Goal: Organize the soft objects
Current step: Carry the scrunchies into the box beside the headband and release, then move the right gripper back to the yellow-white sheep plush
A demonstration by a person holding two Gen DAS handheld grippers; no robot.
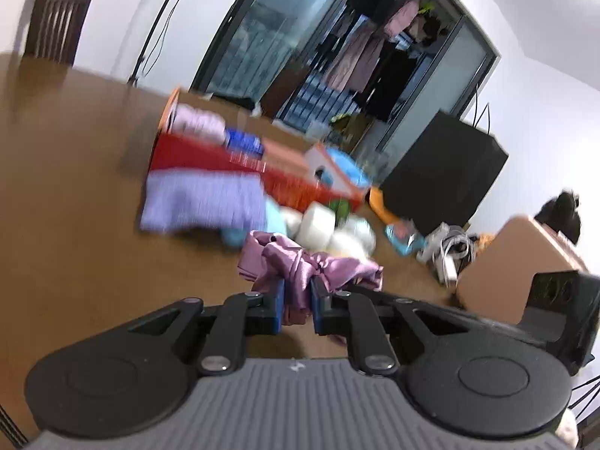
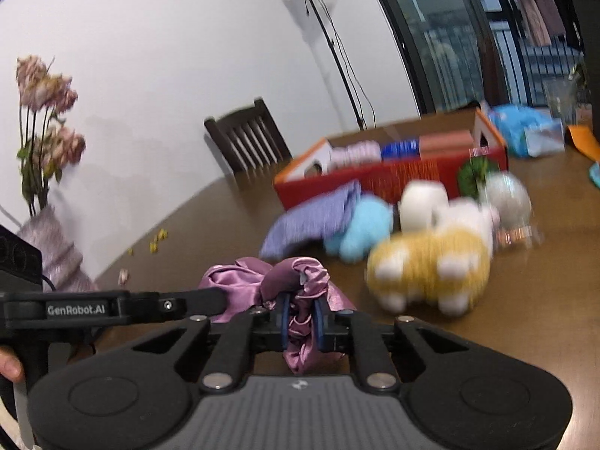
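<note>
Two tools, the left tool (image 1: 296, 302) and right tool (image 2: 302, 318), both clamp the pink satin cloth (image 2: 262, 281) low in frame; best lifted together, evenly, toward the red box (image 2: 393, 176) at upper right.

Ahead of me the way is crowded: a lilac knitted cloth (image 2: 311, 221), a blue plush toy (image 2: 362, 230), a white plush (image 2: 423, 206) and a yellow-and-white plush (image 2: 431, 266) lie packed together in front of the red cardboard box (image 2: 375, 178), barring a straight path to it. On my left the brown table (image 1: 67, 172) lies bare up to the dark chair (image 2: 247, 138). On the right a black bag (image 1: 446, 176) and a tan carton (image 1: 506, 262) hem the space in.
</note>
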